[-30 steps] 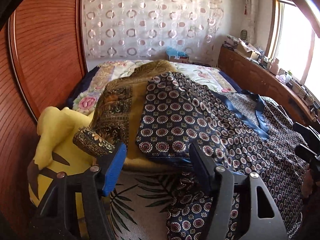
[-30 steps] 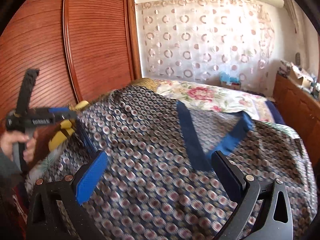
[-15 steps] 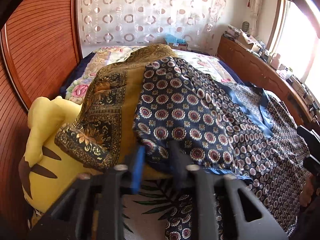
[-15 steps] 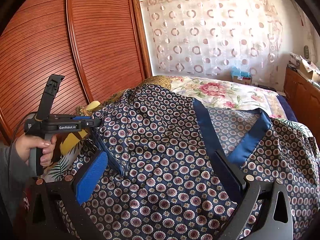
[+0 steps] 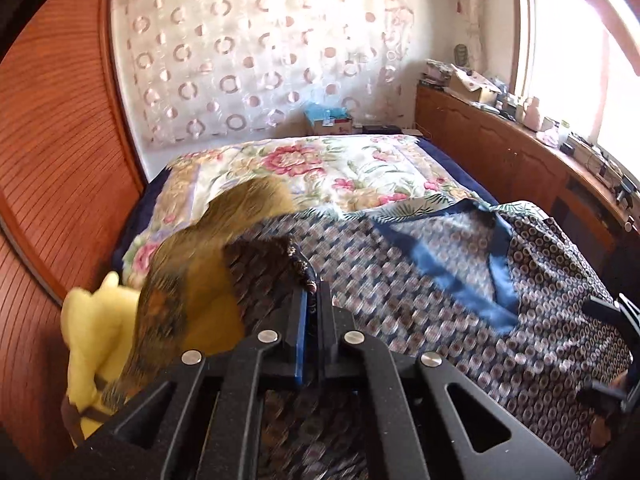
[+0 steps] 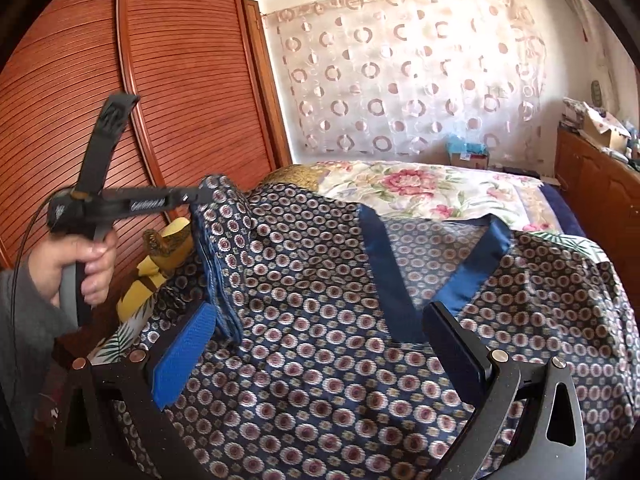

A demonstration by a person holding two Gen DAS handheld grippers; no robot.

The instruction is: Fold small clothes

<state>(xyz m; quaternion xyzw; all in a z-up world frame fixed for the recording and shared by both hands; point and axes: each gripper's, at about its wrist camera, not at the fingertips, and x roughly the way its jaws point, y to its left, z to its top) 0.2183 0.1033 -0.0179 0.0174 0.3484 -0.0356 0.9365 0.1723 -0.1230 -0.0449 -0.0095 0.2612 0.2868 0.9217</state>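
A navy shirt [image 5: 400,292] with round medallion print and a blue collar band lies spread on the bed, also filling the right wrist view [image 6: 320,380]. My left gripper [image 5: 313,290] is shut on the edge of its left side, and the pinched cloth sticks out past the fingertips. In the right wrist view the left gripper [image 6: 196,196], held by a hand in a grey sleeve, lifts that edge so it hangs in a fold. My right gripper [image 6: 320,316] stands open just above the shirt's front, with nothing pressed between its pads.
A gold-brown patterned cloth [image 5: 192,280] and a yellow plush toy [image 5: 92,332] lie left of the shirt. A floral quilt [image 5: 340,168] covers the far bed. A wooden wardrobe [image 6: 160,80] stands on the left, and a cluttered wooden sideboard [image 5: 520,160] on the right.
My left gripper went from open to shut on the shirt's left edge, then rose and carried it up over the shirt. The right gripper stayed open and in place.
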